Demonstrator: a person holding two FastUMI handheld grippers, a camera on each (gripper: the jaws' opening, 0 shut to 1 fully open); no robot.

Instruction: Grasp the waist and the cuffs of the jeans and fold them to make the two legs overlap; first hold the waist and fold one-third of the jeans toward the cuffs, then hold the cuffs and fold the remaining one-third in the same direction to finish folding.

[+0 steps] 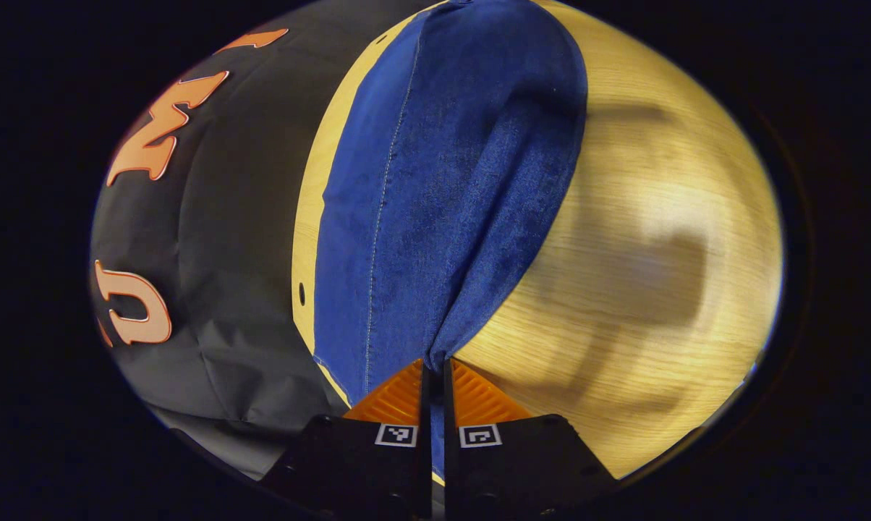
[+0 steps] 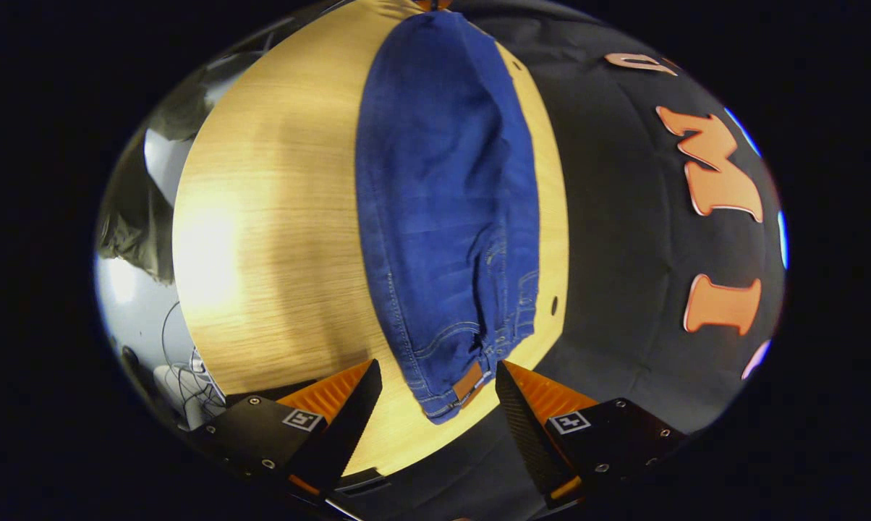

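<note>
Blue jeans [image 1: 435,188] lie lengthwise on a light wooden table [image 1: 638,239], legs stacked one over the other. In the left gripper view my left gripper [image 1: 435,365] is shut on the cuff end, and the denim rises in a tented fold from its fingers. In the right gripper view the jeans [image 2: 446,202] stretch away from me, and their waist with a brown patch [image 2: 468,380] lies nearest. My right gripper [image 2: 439,373] stands open, one finger on each side of the waist, not pressing on it.
The jeans lie close to the table edge that meets the black cloth wall [image 2: 623,239]. Bare wood [image 2: 276,246] spreads on the other side of them. Cables and grey floor [image 2: 153,325] show past the table's far side in the right gripper view.
</note>
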